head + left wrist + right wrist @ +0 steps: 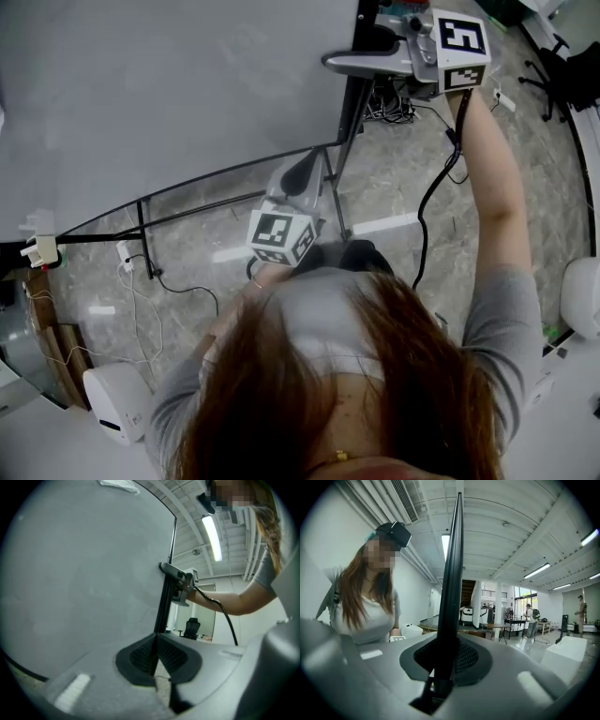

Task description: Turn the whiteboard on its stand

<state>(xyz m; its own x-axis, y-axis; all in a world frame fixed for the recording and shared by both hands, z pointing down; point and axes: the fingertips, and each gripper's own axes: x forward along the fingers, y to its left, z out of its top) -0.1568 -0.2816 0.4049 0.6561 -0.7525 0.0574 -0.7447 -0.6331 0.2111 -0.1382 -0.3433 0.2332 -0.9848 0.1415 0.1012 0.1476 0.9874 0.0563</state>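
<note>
The whiteboard is a large grey panel that fills the upper left of the head view, tilted on its black stand. My right gripper is shut on the board's right edge near the top. The right gripper view shows that dark edge end-on, pinched between the pads of the right gripper. My left gripper is lower down and shut on the same board's framed edge. In the left gripper view the panel runs into the left gripper, with the right gripper higher on the edge.
The stand's black post drops behind the board. Cables trail over the marble floor. A white device stands at the lower left and an office chair at the upper right. A small white-and-yellow object sits at the board's left.
</note>
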